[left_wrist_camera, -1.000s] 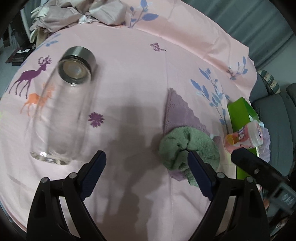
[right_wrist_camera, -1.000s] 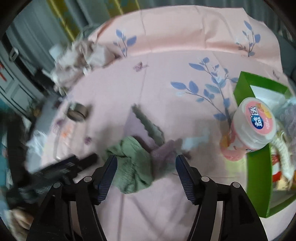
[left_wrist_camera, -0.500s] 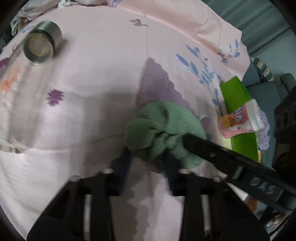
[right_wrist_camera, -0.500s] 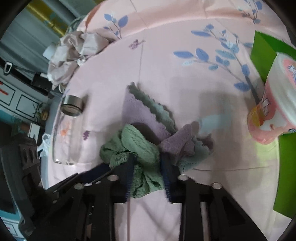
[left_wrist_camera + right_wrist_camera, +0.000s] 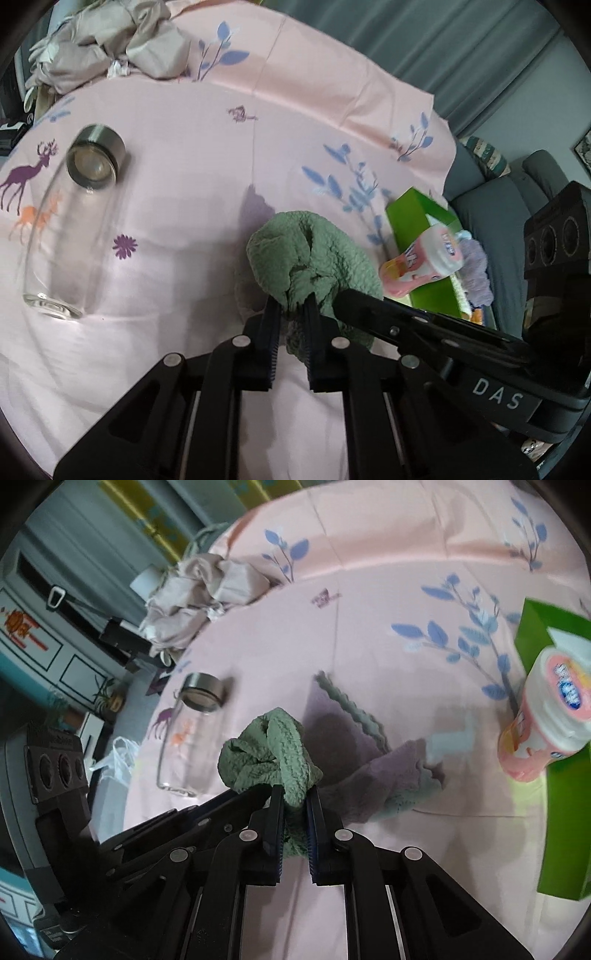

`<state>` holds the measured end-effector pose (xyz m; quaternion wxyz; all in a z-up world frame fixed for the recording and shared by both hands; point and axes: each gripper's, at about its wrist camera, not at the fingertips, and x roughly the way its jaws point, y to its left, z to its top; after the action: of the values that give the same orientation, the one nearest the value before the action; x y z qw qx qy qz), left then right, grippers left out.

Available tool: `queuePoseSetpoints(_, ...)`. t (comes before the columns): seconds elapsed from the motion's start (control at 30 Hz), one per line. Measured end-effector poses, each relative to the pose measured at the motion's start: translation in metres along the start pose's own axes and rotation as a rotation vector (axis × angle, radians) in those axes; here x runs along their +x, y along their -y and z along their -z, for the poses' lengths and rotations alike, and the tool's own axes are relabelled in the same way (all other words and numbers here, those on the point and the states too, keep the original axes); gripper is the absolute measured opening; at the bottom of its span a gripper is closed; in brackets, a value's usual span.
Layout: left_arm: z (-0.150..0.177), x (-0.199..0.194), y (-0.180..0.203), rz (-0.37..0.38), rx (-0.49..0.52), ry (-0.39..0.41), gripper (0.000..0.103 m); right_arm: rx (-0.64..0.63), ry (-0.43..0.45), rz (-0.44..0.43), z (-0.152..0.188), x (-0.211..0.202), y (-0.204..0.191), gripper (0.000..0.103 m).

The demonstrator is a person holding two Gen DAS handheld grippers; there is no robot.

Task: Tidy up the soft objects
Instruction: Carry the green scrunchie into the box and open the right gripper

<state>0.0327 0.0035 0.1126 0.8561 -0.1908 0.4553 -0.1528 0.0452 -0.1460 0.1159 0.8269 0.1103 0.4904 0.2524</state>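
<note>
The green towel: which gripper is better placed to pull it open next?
Right gripper, probably: it pinches the green towel on the side where the cloth trails out. Left gripper grips the bunched part.

"DAS" on the right hand-held gripper (image 5: 343, 299)

Green box (image 5: 561, 842): cut off by the right wrist picture's right edge.
Pink jar (image 5: 424, 260): label blurred, unreadable.
Green cloth (image 5: 314, 258): lower folds hidden behind both grippers' fingers (image 5: 271, 332).
</note>
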Motion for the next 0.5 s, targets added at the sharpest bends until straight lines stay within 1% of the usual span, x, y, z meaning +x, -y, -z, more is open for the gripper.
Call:
queuePoseSetpoints(0.1, 0.000, -0.007, 0.002, 0.004, 0.008, 0.017, 0.008, -0.023, 0.029, 0.010, 0.001, -0.010, -0.006, 0.012)
queuePoseSetpoints(0.23, 0.001, -0.014, 0.006, 0.016, 0.018, 0.029, 0.008, -0.030, 0.048, 0.002, 0.002, -0.019, -0.009, 0.012)
queuePoseSetpoints(0.4, -0.002, -0.023, 0.021, 0.004, 0.054, 0.052, 0.008, -0.041, 0.078, -0.005, 0.002, -0.034, -0.012, 0.012)
queuePoseSetpoints(0.5, -0.006, -0.027, 0.036, 0.011, 0.081, 0.059, 0.008, -0.039, 0.109, -0.009, 0.000, -0.048, -0.008, 0.012)
